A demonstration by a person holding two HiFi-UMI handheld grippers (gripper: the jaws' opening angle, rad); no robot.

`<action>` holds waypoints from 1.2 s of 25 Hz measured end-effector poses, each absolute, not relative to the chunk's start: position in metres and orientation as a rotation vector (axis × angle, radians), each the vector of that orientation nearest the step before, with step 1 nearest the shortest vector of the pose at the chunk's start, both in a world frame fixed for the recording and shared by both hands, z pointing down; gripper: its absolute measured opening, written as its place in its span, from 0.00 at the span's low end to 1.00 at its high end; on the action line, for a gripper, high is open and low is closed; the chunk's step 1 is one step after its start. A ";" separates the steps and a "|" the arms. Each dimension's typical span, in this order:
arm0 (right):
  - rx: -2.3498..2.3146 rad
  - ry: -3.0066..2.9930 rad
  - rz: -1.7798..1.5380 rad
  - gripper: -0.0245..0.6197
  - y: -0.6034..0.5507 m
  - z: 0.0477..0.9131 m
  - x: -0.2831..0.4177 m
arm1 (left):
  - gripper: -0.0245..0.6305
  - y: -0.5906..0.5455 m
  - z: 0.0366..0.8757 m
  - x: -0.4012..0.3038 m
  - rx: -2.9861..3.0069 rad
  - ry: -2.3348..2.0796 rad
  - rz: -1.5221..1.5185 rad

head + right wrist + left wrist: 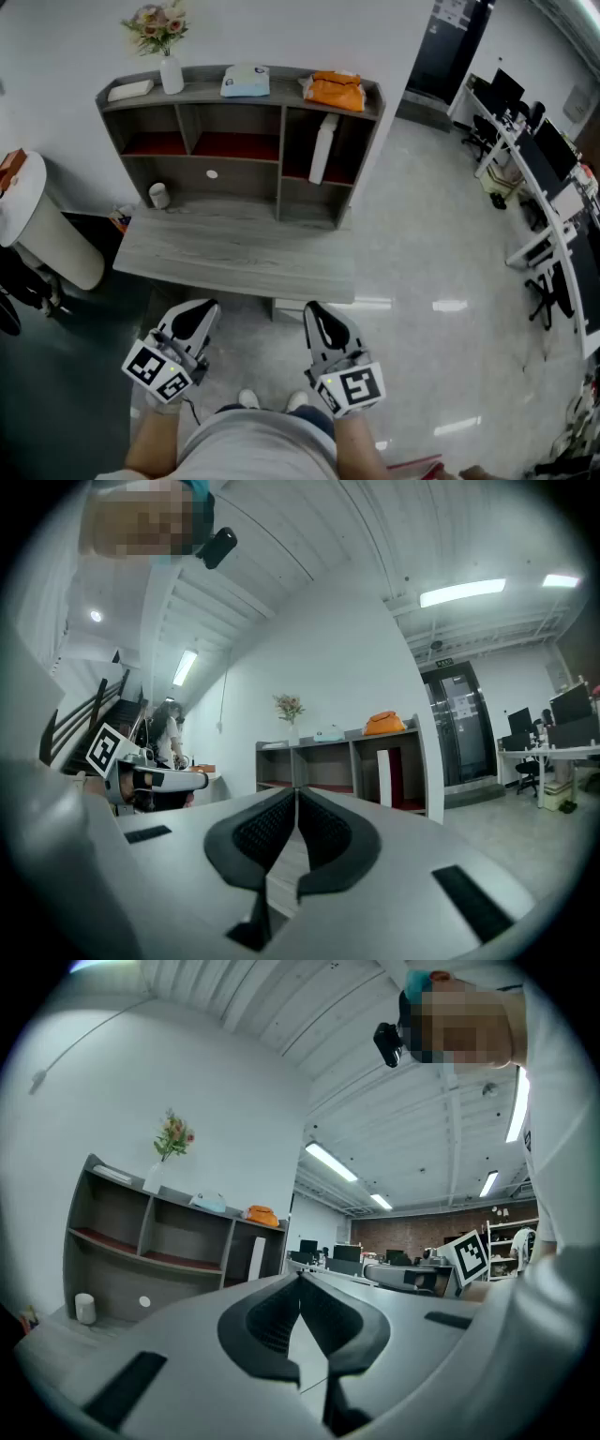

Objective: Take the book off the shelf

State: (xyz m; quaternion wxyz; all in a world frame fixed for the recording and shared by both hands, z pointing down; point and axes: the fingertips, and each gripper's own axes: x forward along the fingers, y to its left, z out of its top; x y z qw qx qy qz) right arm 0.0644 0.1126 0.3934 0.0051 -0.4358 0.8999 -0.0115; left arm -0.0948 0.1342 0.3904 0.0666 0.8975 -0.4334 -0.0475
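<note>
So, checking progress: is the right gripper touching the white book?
Apart. Head view: the right gripper hangs short of the desk, whose whole top lies between it and the book.

The shelf (pixel 202 95) is set at the rear of the desk (pixel 234 255). The book (pixel 323 148) is stood in its right compartment, beneath a bag (pixel 336 91).

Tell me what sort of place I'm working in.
Likely an open-plan office: desks with monitors and office chairs along one side, strip lights overhead, a shelf unit against a white wall.
</note>
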 end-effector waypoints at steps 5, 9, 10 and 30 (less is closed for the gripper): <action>-1.399 2.807 -0.030 0.08 0.110 0.394 0.045 | 0.06 0.133 0.392 -0.111 2.721 -1.268 -0.139; -1.451 2.801 -0.038 0.08 0.108 0.397 0.029 | 0.06 0.125 0.396 -0.127 2.712 -1.248 -0.157; -1.467 2.791 -0.044 0.08 0.107 0.397 0.028 | 0.06 0.122 0.397 -0.128 2.711 -1.235 -0.155; -1.529 2.697 -0.237 0.08 -0.056 0.437 0.072 | 0.06 -0.002 0.417 -0.121 2.589 -1.368 -0.110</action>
